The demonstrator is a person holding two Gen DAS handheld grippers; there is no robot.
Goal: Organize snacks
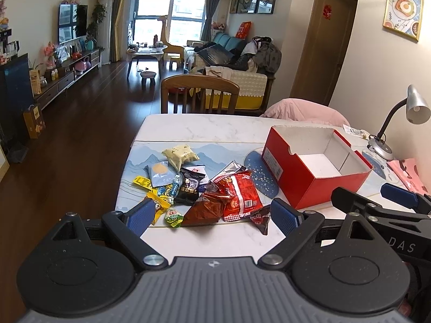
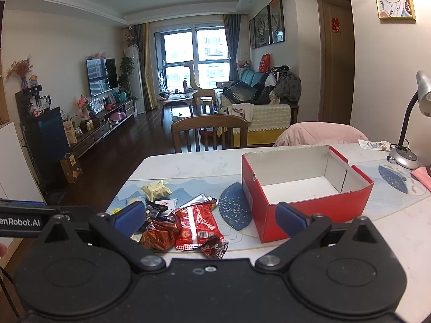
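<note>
A heap of snack packets [image 1: 204, 188] lies on the table's left half: a pale yellow pouch [image 1: 180, 155], a black packet [image 1: 191, 184], a large red packet [image 1: 240, 195], a crumpled brown-red bag [image 1: 207, 210]. An open red box [image 1: 315, 167] with a white, bare inside stands to their right. My left gripper [image 1: 212, 215] hovers open just short of the heap, holding nothing. My right gripper [image 2: 211, 215] is open too, between the red packet [image 2: 198, 226] and the box [image 2: 304, 188]; its blue fingertips [image 1: 398, 192] show at the left wrist view's right edge.
A wooden chair [image 1: 199, 94] stands at the table's far side, another with a pink jacket [image 1: 304, 110] beside it. A desk lamp [image 1: 393, 123] and a pink item [image 1: 409, 172] sit at the right. A patterned mat [image 1: 150, 161] covers the table [image 1: 204, 129].
</note>
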